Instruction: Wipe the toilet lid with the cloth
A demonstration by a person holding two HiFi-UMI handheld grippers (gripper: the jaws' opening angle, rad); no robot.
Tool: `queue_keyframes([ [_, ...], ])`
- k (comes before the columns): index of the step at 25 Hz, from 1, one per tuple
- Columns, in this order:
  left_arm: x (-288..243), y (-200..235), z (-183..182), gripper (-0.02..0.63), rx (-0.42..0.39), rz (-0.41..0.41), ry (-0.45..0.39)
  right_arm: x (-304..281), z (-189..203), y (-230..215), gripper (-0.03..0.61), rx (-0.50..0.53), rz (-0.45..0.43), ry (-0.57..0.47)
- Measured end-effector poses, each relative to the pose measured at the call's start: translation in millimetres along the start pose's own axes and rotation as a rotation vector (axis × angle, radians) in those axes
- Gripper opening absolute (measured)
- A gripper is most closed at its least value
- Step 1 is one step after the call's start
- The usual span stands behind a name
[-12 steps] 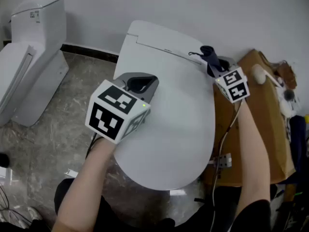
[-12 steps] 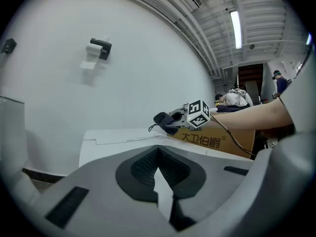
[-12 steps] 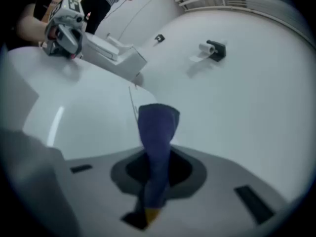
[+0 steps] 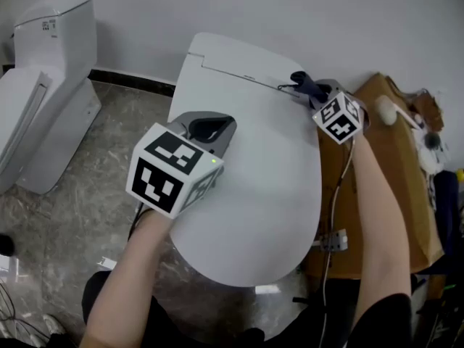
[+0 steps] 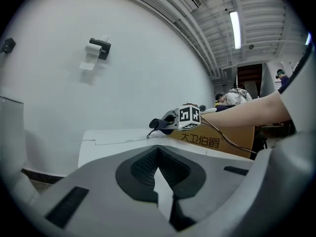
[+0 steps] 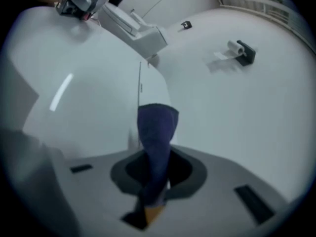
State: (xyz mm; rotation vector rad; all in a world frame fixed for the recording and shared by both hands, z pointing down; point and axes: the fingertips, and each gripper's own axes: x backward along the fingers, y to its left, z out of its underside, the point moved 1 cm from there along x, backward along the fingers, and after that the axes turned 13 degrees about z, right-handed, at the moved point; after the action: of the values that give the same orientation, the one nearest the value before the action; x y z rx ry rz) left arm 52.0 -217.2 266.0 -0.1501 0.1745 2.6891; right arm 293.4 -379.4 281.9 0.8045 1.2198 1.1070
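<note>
Standing at far left, a 2nd toilet (image 4: 43, 85) is well apart. The left gripper (image 4: 210, 127) hovers over the toilet lid (image 4: 268, 194), jaws together on nothing. The cloth (image 4: 303, 82), soft, light and limp, is pinched in the right gripper (image 4: 315, 93) at the lid's rear right corner and probably needs pressing flat. A cardboard box (image 4: 395, 158) crowds that side.

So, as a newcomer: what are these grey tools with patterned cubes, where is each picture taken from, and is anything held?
A person carries two hand-held grippers; the cubes belong to them. One picture is from a camera on the person's head, the other two from cameras on these tools. Below is a toilet lid. The right hand-held gripper is shut on a blue cloth at the lid's back edge. The left hand-held gripper is shut, empty, over the lid.
</note>
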Motion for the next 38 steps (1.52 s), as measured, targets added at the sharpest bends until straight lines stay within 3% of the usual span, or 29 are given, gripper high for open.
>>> queue_keyframes([
  [21, -2.5, 0.7, 1.7, 0.012, 0.008, 0.003, 0.014, 2.3, 13.7, 53.0, 0.066, 0.028, -0.151, 0.044],
  [38, -2.9, 1.1, 2.4, 0.012, 0.013, 0.008, 0.023, 36.4, 9.3, 65.5, 0.066, 0.043, -0.190, 0.033],
])
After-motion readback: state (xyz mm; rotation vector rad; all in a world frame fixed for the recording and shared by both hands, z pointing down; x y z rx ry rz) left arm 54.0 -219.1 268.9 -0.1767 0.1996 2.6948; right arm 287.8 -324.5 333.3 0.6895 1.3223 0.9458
